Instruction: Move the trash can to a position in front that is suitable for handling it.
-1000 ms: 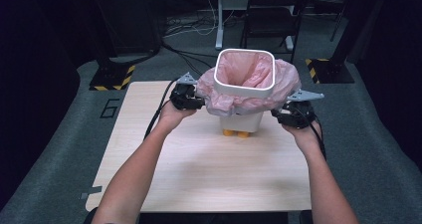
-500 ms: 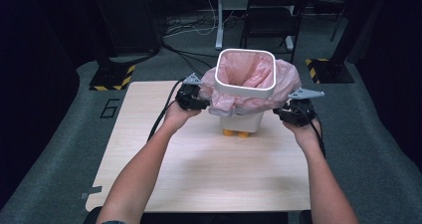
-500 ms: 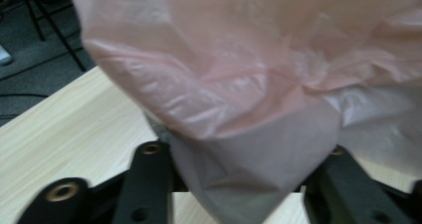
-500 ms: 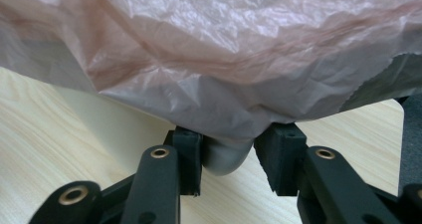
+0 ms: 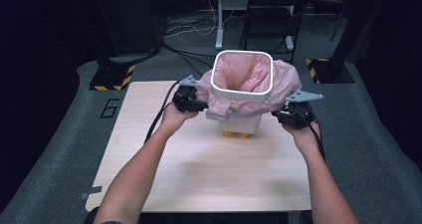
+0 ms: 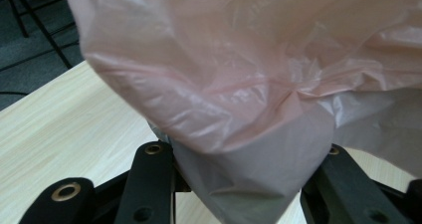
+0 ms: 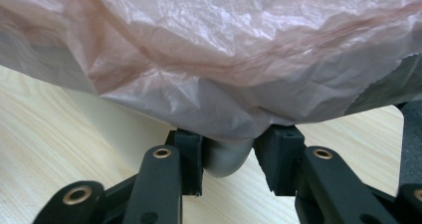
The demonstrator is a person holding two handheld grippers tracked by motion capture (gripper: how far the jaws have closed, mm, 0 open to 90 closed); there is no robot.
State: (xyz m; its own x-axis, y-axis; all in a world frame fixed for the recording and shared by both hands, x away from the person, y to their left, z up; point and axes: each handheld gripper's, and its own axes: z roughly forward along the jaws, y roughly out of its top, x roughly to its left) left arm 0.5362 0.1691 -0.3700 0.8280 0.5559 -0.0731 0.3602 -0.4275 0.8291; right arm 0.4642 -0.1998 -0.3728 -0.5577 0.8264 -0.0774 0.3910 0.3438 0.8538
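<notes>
Your white bin [image 5: 242, 92] stands toward the far, twelve o'clock side of the table [image 5: 199, 169], lined with a pink bag [image 5: 286, 79] whose rim drapes down outside the bin's walls. At the bin's nine o'clock your left gripper [image 5: 199, 103] has its jaws set around a corner of the bin through the draped plastic, gripping it. At three o'clock your right gripper [image 5: 281, 115] has just been closing; its jaws now clamp the opposite bin corner under the bag.

Bin walls under the liner

The pink bag [image 5: 249, 82] drapes over the white bin [image 5: 242, 120], hiding its upper walls and both grippers' jaw tips.
</notes>
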